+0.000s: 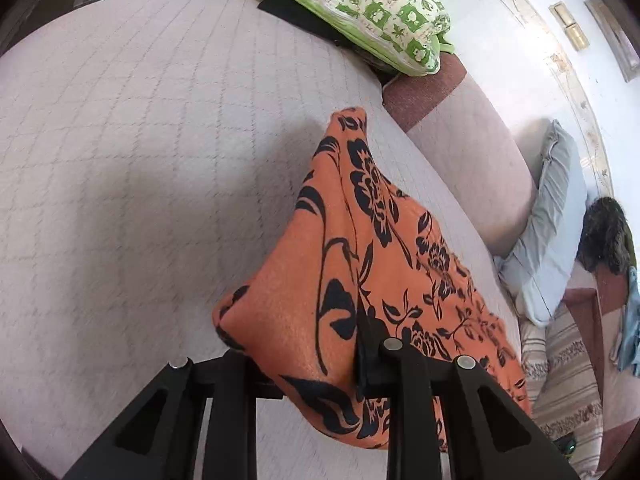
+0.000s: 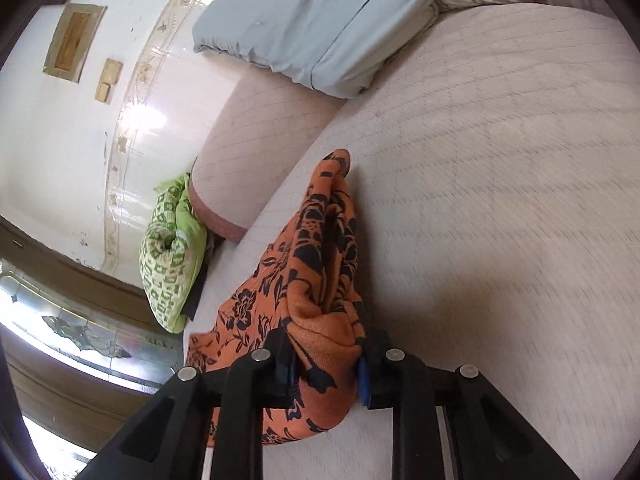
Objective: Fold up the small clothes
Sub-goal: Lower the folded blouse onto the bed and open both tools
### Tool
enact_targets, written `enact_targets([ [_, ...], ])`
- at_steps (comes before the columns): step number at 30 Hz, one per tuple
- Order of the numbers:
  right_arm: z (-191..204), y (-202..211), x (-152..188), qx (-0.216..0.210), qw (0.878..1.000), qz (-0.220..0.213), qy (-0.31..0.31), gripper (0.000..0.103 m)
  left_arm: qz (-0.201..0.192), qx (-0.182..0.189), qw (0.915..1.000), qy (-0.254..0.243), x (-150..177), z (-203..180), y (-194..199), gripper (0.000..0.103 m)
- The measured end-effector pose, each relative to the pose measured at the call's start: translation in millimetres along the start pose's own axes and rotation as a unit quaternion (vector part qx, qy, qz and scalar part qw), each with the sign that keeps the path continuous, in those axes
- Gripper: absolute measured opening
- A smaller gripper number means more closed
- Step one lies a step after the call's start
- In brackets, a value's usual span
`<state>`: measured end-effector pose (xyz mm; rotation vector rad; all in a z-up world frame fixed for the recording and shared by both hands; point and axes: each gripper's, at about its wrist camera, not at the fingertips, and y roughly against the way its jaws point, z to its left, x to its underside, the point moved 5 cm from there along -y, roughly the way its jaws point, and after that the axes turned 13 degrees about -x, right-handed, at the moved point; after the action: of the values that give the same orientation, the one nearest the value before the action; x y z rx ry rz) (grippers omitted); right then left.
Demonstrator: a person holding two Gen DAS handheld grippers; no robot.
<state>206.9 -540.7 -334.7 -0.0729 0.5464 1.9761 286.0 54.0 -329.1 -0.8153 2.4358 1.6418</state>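
Observation:
An orange garment with black flowers (image 1: 360, 264) is bunched and lifted above the pale quilted bed (image 1: 140, 160). My left gripper (image 1: 312, 364) is shut on one end of it; the cloth drapes over the fingers. In the right wrist view the same orange garment (image 2: 320, 280) hangs in folds between my fingers. My right gripper (image 2: 326, 356) is shut on its near end, with blue pads pressed against the cloth. The garment's far tip points up and away in both views.
A green-and-white patterned pillow (image 1: 360, 4) lies at the bed's far edge, and shows too in the right wrist view (image 2: 168, 256). A light blue pillow (image 2: 316, 20) and a striped cushion (image 1: 560, 368) lie by the bed's side. The white wall (image 2: 60, 140) is close.

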Motion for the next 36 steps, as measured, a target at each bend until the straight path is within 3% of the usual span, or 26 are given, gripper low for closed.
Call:
enact_targets([
  [5, -10, 49, 27, 0.004, 1.000, 0.008, -0.009, 0.022, 0.020, -0.008, 0.9996, -0.019, 38, 28, 17, 0.026],
  [7, -19, 58, 37, 0.017, 0.999, 0.034, -0.009, 0.024, 0.031, -0.041, 0.9979, -0.040, 53, 41, 8, 0.030],
  [8, -27, 56, 41, 0.028, 0.998, 0.054, -0.016, 0.026, 0.027, -0.062, 0.9966, -0.046, 58, 49, 6, 0.038],
  [10, -56, 57, 46, 0.084, 0.991, 0.083, -0.058, 0.031, 0.012, -0.079, 0.9953, -0.055, 61, 51, 15, 0.042],
  [11, -69, 63, 45, 0.079, 0.989, 0.079, -0.100, 0.034, 0.002, -0.100, 0.9929, -0.064, 61, 50, 21, 0.052],
  [12, -74, 69, 42, 0.070, 0.987, 0.070, -0.125, 0.041, -0.018, -0.140, 0.9867, -0.081, 60, 48, 31, 0.067],
  [13, -77, 77, 38, 0.071, 0.986, 0.057, -0.137, 0.051, -0.057, -0.190, 0.9746, -0.104, 58, 44, 46, 0.071],
  [16, -60, 109, 12, 0.118, 0.990, -0.002, -0.073, 0.052, -0.136, -0.229, 0.9518, -0.153, 54, 21, 79, 0.079],
  [19, -25, 122, -3, 0.134, 0.990, -0.037, 0.006, 0.052, -0.174, -0.246, 0.9367, -0.178, 56, 4, 97, 0.081],
  [22, 22, 96, -1, 0.144, 0.983, -0.015, 0.109, 0.052, -0.187, -0.236, 0.9338, -0.193, 61, -14, 101, 0.081],
  [25, 56, 51, 24, 0.137, 0.971, 0.040, 0.190, 0.051, -0.191, -0.236, 0.9305, -0.206, 64, -27, 97, 0.081],
  [31, 67, -8, 64, 0.122, 0.960, 0.111, 0.226, 0.050, -0.176, -0.239, 0.9315, -0.211, 64, -32, 83, 0.081],
  [36, 54, -31, 87, 0.152, 0.946, 0.153, 0.244, 0.050, -0.154, -0.249, 0.9314, -0.216, 68, -33, 62, 0.081],
])
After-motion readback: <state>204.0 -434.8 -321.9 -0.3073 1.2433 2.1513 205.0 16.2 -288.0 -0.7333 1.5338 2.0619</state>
